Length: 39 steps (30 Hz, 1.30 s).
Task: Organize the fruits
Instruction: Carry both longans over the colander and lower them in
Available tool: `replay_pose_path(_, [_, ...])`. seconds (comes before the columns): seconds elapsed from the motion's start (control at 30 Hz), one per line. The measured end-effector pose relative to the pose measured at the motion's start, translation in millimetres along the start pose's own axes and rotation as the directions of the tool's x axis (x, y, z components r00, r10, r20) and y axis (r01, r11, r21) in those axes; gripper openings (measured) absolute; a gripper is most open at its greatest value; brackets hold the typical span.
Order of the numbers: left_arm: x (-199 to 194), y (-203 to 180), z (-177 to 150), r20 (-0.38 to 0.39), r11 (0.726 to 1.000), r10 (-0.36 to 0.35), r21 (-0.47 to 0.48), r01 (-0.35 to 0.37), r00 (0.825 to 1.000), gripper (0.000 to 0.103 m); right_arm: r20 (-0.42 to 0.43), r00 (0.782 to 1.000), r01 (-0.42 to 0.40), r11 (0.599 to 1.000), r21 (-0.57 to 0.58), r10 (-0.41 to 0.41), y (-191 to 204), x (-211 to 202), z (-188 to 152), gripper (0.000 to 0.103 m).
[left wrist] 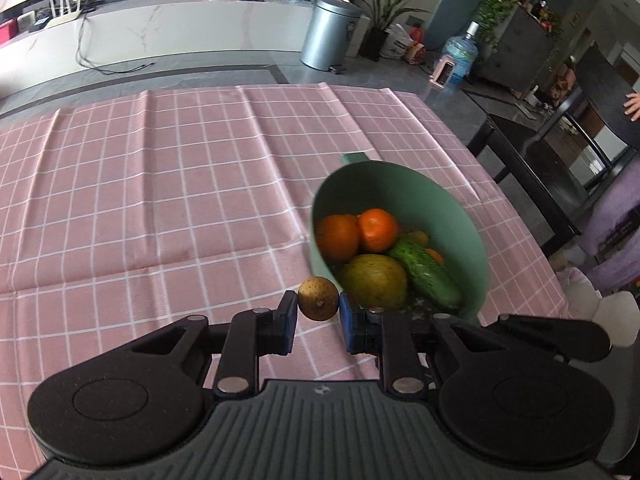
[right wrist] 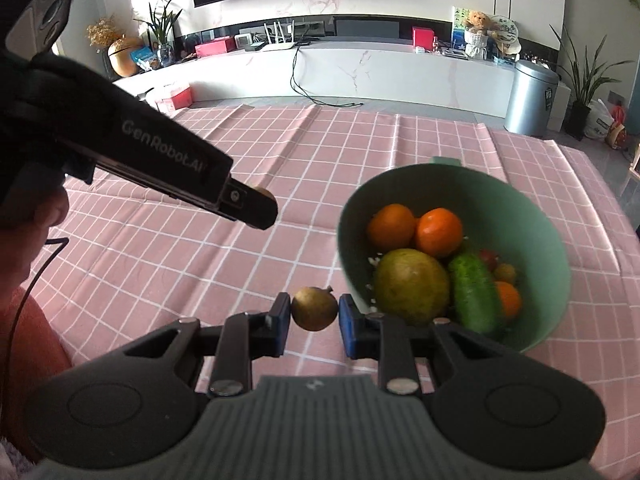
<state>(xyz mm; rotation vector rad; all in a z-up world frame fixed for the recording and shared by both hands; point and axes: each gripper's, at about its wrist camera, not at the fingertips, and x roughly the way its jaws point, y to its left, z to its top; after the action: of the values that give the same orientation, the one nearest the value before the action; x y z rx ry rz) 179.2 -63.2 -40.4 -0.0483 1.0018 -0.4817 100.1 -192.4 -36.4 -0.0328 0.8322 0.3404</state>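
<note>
Each claw grips a small brown fruit: left claw [left wrist: 318, 309] one fruit [left wrist: 318, 298], right claw [right wrist: 314, 314] another [right wrist: 314, 309], both above the tabletop [right wrist: 200, 248] beside the bowl [right wrist: 532, 216]. Open cloth stretches leftward. The cucumber [right wrist: 474, 294] lies lengthwise toward the camera.

Green bowl [right wrist: 536, 216] on our pink, white-gridded tablecloth [right wrist: 240, 264].
We see orange tangerines [right wrist: 438, 232], a dark green cucumber [right wrist: 474, 292], a yellow-green fruit [right wrist: 412, 286] and blue pads [left wrist: 347, 322].

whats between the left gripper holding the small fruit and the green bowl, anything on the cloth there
Nothing: in the right wrist view, only bare pink checked tablecloth lies between the left gripper and the green bowl.
</note>
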Motion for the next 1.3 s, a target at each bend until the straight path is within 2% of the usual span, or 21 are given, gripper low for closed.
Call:
replay_pose_path(0.27, [34, -38, 29, -0.022, 0.998, -0.047, 0.034, 0.048, 0.999, 0.025, -0.013, 0.998, 0.054, 0.996, -0.067, -0.055, -66, -21, 30, 0.022])
replay_pose_path(0.4, [53, -49, 48, -0.016, 0.999, -0.047, 0.024, 0.048, 0.999, 0.025, -0.027, 0.996, 0.084, 0.988, -0.128, -0.088, -90, -8, 47, 0.022])
replay_pose_path(0.6, [83, -52, 71, -0.033, 1.0, -0.026, 0.005, 0.027, 0.999, 0.025, -0.055, 0.995, 0.076, 0.985, -0.156, -0.085, -113, 28, 68, 0.022])
replay_pose_path(1.0, [125, -36, 81, -0.088, 0.999, 0.02, -0.042, -0.024, 0.996, 0.025, -0.143, 0.986, 0.068, 0.99, -0.124, -0.086, -127, 91, 68, 0.022])
replay_pose_path(1.23, [133, -34, 82, -0.1, 0.998, 0.036, -0.046, -0.041, 0.994, 0.025, -0.159, 0.984, 0.063, 0.991, -0.118, -0.081, -124, 103, 69, 0.022])
replay_pose_path(1.3, [134, -34, 81, -0.106, 0.998, 0.042, -0.043, -0.046, 0.994, 0.029, -0.161, 0.983, 0.066, 0.991, -0.118, -0.085, -124, 103, 69, 0.022])
